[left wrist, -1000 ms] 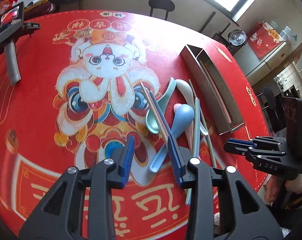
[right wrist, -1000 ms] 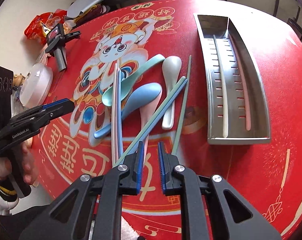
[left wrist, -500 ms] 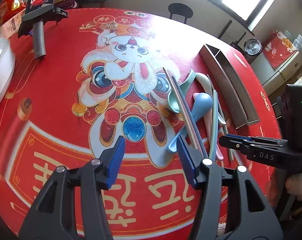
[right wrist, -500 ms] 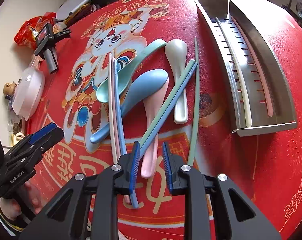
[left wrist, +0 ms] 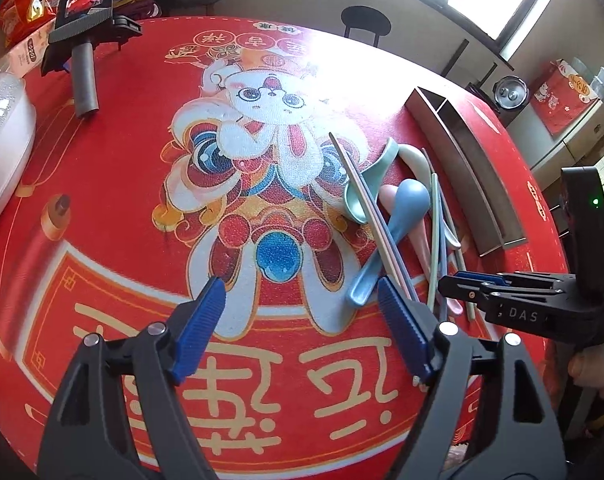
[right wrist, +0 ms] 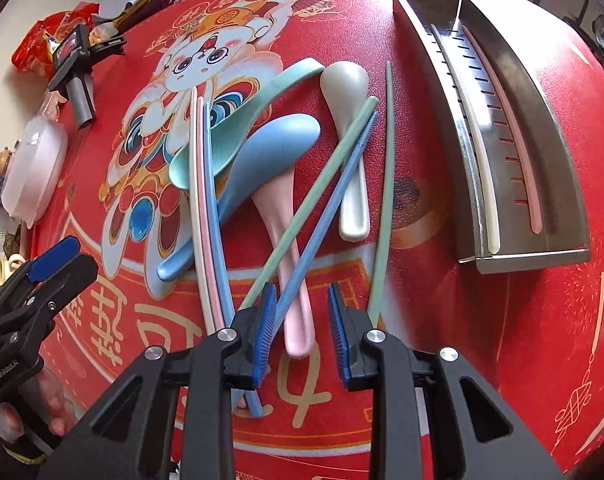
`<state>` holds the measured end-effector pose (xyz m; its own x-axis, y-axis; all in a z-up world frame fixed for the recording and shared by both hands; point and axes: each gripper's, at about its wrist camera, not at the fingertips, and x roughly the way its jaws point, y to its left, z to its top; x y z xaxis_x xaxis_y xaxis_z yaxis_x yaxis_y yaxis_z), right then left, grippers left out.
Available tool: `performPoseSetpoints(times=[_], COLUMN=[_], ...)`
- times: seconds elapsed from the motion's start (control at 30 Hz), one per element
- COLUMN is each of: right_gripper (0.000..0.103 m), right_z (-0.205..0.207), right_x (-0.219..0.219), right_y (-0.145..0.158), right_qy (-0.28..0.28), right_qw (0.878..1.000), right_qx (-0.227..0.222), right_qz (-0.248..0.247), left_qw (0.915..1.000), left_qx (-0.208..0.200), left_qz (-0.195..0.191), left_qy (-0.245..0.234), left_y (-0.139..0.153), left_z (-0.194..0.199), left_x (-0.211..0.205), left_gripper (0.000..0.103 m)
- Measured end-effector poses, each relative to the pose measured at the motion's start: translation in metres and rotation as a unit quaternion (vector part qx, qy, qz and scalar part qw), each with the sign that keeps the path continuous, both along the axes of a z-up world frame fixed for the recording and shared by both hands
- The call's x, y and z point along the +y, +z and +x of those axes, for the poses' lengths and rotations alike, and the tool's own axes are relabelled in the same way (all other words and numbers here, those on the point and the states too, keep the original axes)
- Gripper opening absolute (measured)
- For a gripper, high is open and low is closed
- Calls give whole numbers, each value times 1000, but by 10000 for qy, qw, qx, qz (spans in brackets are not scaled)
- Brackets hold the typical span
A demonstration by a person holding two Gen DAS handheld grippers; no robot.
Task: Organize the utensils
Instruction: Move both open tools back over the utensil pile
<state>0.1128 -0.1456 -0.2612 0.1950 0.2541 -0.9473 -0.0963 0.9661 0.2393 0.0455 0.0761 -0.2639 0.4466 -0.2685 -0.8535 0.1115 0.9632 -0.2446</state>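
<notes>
A: How should the right gripper (right wrist: 300, 334) take its pick cleanly?

B: Settle on one piece. Its jaws are opening, released, with the pink spoon (right wrist: 288, 240) handle and a blue chopstick (right wrist: 322, 216) both lying between them. Shift so only one sits in the gap, then close low against the surface (right wrist: 482, 340).

A: And the left gripper (left wrist: 302, 320)?

B: Its jaws are opening wide with nothing between them, just left of the utensil pile. The blue spoon (left wrist: 398, 224) handle seems nearest its right jaw, though I can't tell if they touch.

A: Destination?

B: The steel tray (right wrist: 558, 128), to the pile's right, holding two chopsticks.

Bare tablecloth (left wrist: 122, 208) beside utensil pile (right wrist: 278, 184)
</notes>
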Motion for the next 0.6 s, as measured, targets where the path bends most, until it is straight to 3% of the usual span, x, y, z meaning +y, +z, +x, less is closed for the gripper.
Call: performPoseSetpoints(times=[0.2, 0.4, 0.6], right_gripper=[10, 10, 11], right_z=[-3, 2, 8], right_x=[3, 7, 8], right_y=[2, 2, 1], right_qy=[185, 267, 326], right_qw=[9998, 9996, 9994], right_qx=[-17, -45, -75], right_qz=[49, -65, -130], left_qw=[9998, 9993, 9950], left_qx=[52, 188, 562], left_qz=[-144, -283, -669], left_qy=[-151, -185, -484], left_y=[-2, -7, -21], left_z=[2, 5, 13], left_x=[-8, -12, -26], left_gripper=[74, 66, 44])
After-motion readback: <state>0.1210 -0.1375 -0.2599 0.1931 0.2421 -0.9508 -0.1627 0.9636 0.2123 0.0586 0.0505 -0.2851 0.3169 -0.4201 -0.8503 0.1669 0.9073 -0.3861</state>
